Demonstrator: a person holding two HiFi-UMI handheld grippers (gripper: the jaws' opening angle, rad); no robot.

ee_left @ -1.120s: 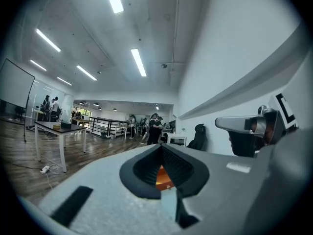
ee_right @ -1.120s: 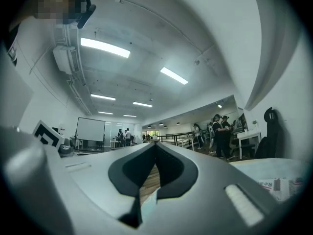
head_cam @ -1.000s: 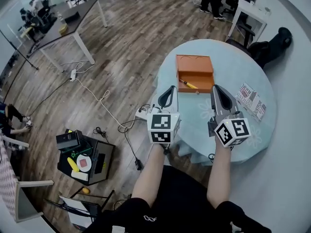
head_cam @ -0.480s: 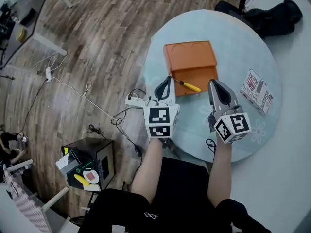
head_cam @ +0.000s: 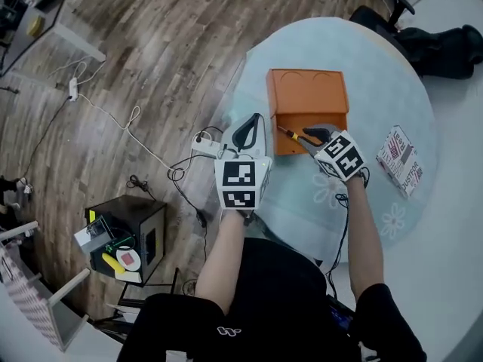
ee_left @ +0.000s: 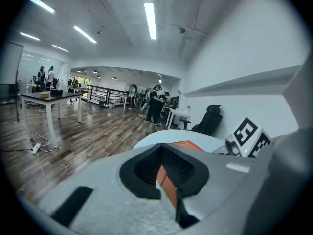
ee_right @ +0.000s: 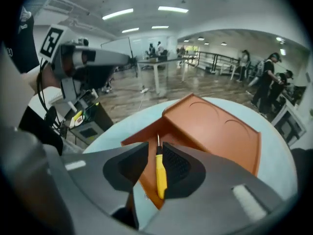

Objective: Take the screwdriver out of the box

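An orange box (head_cam: 308,96) lies open on the round pale-blue table (head_cam: 377,74), its lid folded back. A screwdriver (head_cam: 291,134) with a yellow handle rests in the box's front part. My right gripper (head_cam: 309,132) tilts steeply down over it. In the right gripper view the screwdriver (ee_right: 160,175) lies in the gap of the right gripper (ee_right: 155,148), whose jaws are opening and not pressing it. My left gripper (head_cam: 249,127) hovers at the box's left front corner. Its jaws stand slightly apart with nothing in them, and the orange box (ee_left: 168,185) shows through the left gripper (ee_left: 161,153).
A white and red printed packet (head_cam: 400,159) lies at the table's right edge. A power strip with cables (head_cam: 204,145) and a black crate (head_cam: 124,236) sit on the wooden floor to the left. A black chair (head_cam: 445,47) stands behind the table.
My right gripper has dropped and tipped forward from beside the box onto the screwdriver. The left gripper has moved up to the box's left front corner.
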